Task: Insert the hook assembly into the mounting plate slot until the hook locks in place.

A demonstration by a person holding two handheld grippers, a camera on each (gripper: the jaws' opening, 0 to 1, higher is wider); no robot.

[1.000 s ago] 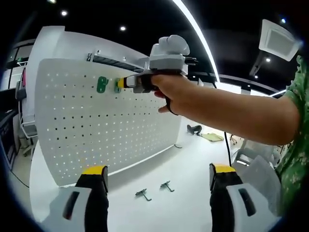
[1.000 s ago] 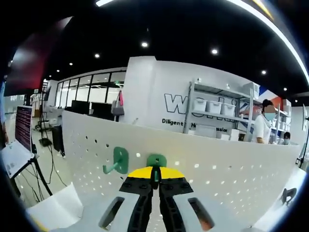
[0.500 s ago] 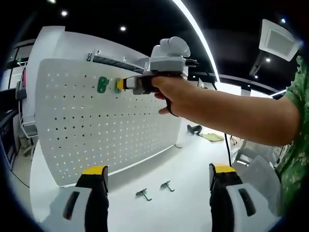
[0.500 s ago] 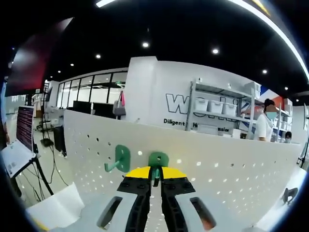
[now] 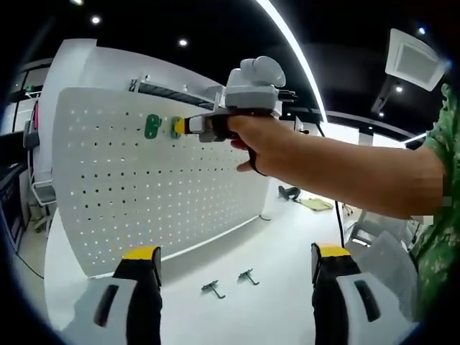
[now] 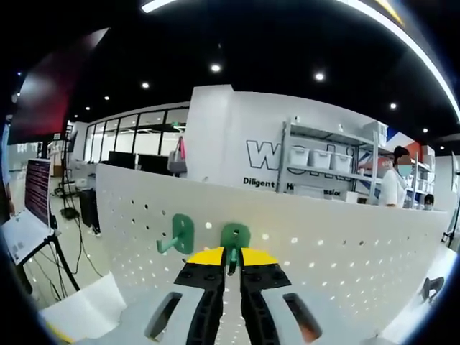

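Note:
A white pegboard mounting plate (image 5: 144, 187) stands upright on the table. Two green hooks sit near its top edge: one (image 5: 152, 126) hangs alone, and the other (image 5: 175, 127) is at the yellow tips of my right gripper (image 5: 185, 125), which a hand holds up to the board. In the right gripper view, the free hook (image 6: 180, 236) is on the left. The second green hook (image 6: 234, 236) lies against the pegboard (image 6: 338, 259), its stem pinched in my right gripper (image 6: 231, 260). My left gripper (image 5: 233, 262) is open, low over the table.
Two small metal hooks (image 5: 213, 289) (image 5: 249, 276) lie on the white table (image 5: 280, 237) in front of the board. A dark object (image 5: 290, 191) rests further back. A person (image 6: 392, 188) stands by shelves with bins (image 6: 323, 162) behind the board.
The right gripper has nudged slightly up against the board with the green hook; its jaw gap looks a touch wider. The left gripper has not moved.

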